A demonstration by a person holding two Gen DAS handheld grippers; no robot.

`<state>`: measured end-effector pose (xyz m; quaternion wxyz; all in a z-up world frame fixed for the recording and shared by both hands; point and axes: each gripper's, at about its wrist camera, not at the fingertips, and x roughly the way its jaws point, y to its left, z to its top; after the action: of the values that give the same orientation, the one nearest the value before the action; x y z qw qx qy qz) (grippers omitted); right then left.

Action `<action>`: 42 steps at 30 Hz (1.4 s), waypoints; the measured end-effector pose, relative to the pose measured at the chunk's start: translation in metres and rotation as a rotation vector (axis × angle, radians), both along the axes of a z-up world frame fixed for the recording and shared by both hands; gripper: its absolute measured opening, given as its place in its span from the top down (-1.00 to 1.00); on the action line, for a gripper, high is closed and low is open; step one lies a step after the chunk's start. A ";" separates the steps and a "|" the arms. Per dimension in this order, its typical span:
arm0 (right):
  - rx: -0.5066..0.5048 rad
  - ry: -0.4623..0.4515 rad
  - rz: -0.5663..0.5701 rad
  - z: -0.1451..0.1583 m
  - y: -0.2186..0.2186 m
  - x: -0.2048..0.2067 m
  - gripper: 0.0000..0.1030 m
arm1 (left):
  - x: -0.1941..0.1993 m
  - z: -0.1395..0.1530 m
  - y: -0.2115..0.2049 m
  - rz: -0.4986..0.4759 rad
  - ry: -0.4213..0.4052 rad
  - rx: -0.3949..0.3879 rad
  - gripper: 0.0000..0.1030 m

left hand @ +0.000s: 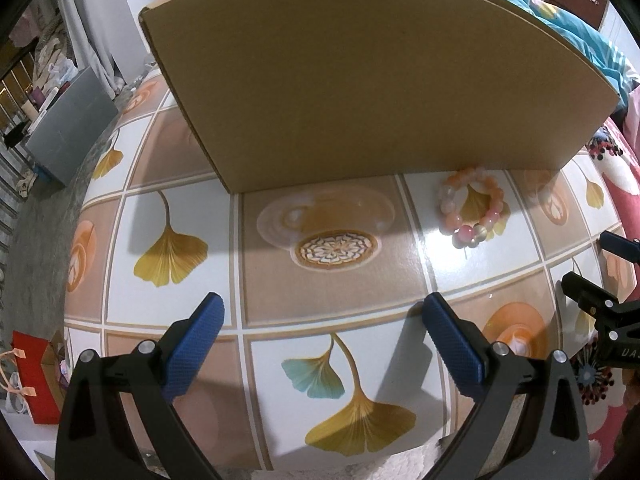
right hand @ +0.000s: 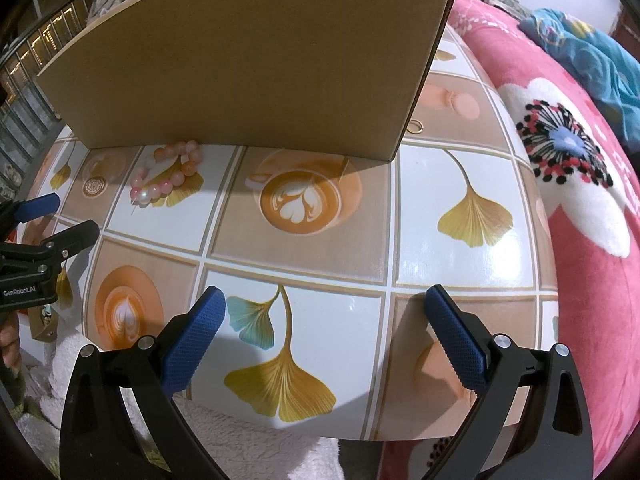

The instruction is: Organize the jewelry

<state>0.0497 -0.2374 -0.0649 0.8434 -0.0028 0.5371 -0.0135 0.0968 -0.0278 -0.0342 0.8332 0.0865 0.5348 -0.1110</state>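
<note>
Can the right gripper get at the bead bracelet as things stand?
Probably yes: the right gripper is open, the bead bracelet lies uncovered by the cardboard box, with bare table between.

Ginkgo-and-latte patterned tabletop (right hand: 420, 184), pink floral blanket (right hand: 580, 208) beside it — blue cloth (right hand: 592, 56), red bag (left hand: 34, 376)

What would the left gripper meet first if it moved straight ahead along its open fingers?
Probably the cardboard box: the left gripper points at its front wall. The bead bracelet lies right of that line, so it would likely be missed. Depth is uncertain.
</note>
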 end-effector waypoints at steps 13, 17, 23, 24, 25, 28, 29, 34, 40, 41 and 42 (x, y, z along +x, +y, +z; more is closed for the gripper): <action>0.000 -0.016 0.001 -0.001 0.001 -0.003 -0.85 | 0.001 0.001 0.000 0.001 -0.007 -0.003 -0.89; 0.000 -0.016 0.001 -0.002 0.000 -0.002 -0.85 | 0.000 0.000 0.000 0.001 -0.009 -0.003 -0.89; 0.001 -0.007 0.001 0.000 0.001 -0.001 -0.85 | 0.000 0.000 0.000 0.000 -0.012 -0.005 -0.90; 0.001 -0.004 0.001 0.000 0.001 0.000 -0.85 | 0.000 0.000 0.000 0.000 -0.012 -0.006 -0.90; 0.001 -0.003 0.001 0.001 0.001 0.001 -0.85 | 0.000 0.000 0.000 -0.001 -0.013 -0.007 -0.90; 0.000 -0.012 -0.002 0.005 0.006 0.006 -0.85 | 0.001 0.000 -0.001 -0.001 -0.016 -0.008 -0.90; 0.011 -0.035 0.003 0.009 0.008 0.007 -0.85 | 0.000 0.001 0.000 -0.001 -0.017 -0.008 -0.90; 0.064 -0.116 0.023 0.024 0.023 0.020 -0.85 | 0.000 0.000 0.000 -0.003 -0.024 -0.008 -0.92; 0.129 -0.131 0.023 0.020 0.039 0.046 -0.64 | -0.001 0.000 0.000 -0.004 -0.030 -0.010 -0.92; 0.134 -0.137 0.028 0.018 0.043 0.049 -0.58 | -0.001 0.000 0.001 -0.004 -0.031 -0.010 -0.92; 0.133 -0.137 0.028 0.018 0.046 0.052 -0.54 | 0.000 0.000 0.000 -0.004 -0.030 -0.010 -0.92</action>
<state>0.1018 -0.1915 -0.0474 0.8766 0.0469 0.4777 0.0339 0.0964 -0.0277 -0.0343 0.8414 0.0852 0.5214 -0.1140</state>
